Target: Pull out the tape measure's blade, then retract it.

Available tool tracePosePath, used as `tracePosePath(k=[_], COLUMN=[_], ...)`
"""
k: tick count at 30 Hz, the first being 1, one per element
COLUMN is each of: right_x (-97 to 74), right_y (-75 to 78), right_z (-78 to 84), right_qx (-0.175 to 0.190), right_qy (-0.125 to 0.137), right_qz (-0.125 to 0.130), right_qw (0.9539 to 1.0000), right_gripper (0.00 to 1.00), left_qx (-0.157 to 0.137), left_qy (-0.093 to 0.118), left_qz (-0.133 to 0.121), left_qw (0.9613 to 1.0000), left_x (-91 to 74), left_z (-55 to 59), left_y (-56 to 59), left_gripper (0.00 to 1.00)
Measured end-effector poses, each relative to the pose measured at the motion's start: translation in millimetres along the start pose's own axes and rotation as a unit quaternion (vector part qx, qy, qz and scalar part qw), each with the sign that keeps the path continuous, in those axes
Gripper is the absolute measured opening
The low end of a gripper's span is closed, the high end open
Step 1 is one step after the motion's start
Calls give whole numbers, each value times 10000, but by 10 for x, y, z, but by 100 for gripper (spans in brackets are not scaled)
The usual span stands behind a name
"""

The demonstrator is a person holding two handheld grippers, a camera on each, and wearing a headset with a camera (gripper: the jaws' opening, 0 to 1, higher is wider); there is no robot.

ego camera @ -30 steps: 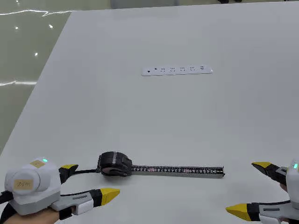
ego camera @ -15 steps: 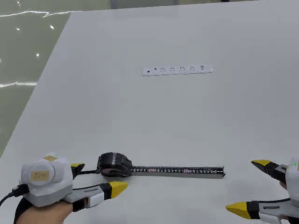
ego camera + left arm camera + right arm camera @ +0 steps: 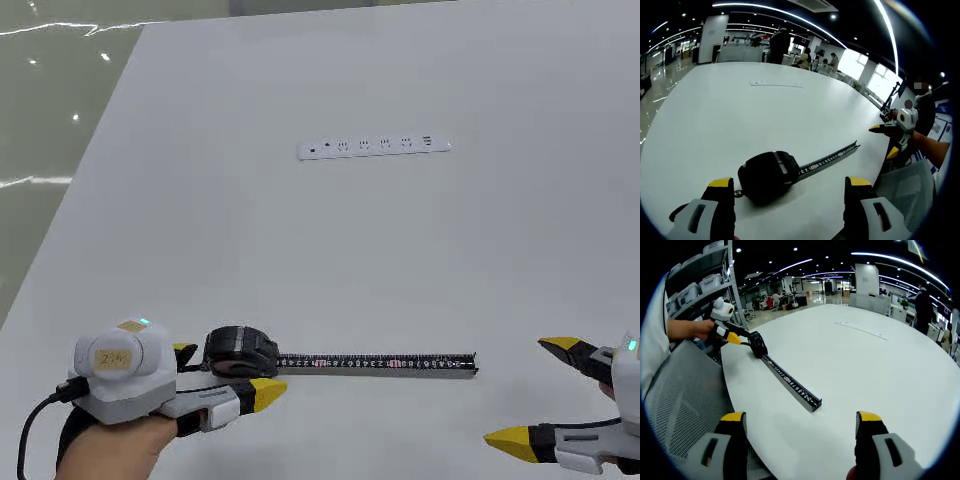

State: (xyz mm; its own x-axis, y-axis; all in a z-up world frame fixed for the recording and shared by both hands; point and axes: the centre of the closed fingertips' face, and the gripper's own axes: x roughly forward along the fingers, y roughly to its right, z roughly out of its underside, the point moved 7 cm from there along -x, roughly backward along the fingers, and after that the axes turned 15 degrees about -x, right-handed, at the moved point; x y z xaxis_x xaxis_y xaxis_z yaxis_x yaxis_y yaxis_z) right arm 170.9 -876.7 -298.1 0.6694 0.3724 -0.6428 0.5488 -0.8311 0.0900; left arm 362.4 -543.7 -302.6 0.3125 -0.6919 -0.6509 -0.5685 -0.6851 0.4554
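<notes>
A black tape measure case [image 3: 241, 351] [image 3: 768, 175] [image 3: 758, 347] lies near the table's front edge, its blade [image 3: 378, 363] [image 3: 829, 157] [image 3: 791, 382] pulled out flat to the right. My left gripper [image 3: 230, 372] [image 3: 787, 185] stands open with its yellow-tipped jaws on either side of the case, not gripping it. Off to the right, my right gripper [image 3: 545, 394] [image 3: 800, 419] is open, a short way past the blade's hooked end [image 3: 473, 364] [image 3: 815, 404], holding nothing.
A white power strip [image 3: 373, 147] [image 3: 775, 84] [image 3: 861, 329] lies farther back on the white table [image 3: 350, 250]. The table's left edge borders a shiny floor [image 3: 50, 110]. A grey mesh chair back [image 3: 685, 400] is close to the near edge.
My left gripper has moved right and forward until its jaws flank the tape measure case. The case, the blade and the right gripper stay put.
</notes>
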Motion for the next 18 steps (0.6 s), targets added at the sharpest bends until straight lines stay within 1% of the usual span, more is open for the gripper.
tracePosePath(k=[6,8,14,17,18], right_x=[16,20,28,35,41], right_y=[1,4,9,6,4], right_z=[15,22,25,16,15], right_qx=[-4,-9,-12,-14,-22], right_qy=[11,12,37,56,72], right_qz=[-14,-15,-16,-19,-24], right_qw=[10000,10000,10000,10000,10000], right_gripper=[91,91,90,90,89], left_qx=[-78,-86,-112,-91,-97], left_qy=[1,-4,32,33,78], left_qz=[-16,23,-9,-66,-158], left_qw=[10000,10000,9999,9999,9998], left_x=[43,56,59,66,74], left_z=[2,5,2,11,15], left_y=[29,46,50,54,56], left_gripper=[87,87,88,87,86])
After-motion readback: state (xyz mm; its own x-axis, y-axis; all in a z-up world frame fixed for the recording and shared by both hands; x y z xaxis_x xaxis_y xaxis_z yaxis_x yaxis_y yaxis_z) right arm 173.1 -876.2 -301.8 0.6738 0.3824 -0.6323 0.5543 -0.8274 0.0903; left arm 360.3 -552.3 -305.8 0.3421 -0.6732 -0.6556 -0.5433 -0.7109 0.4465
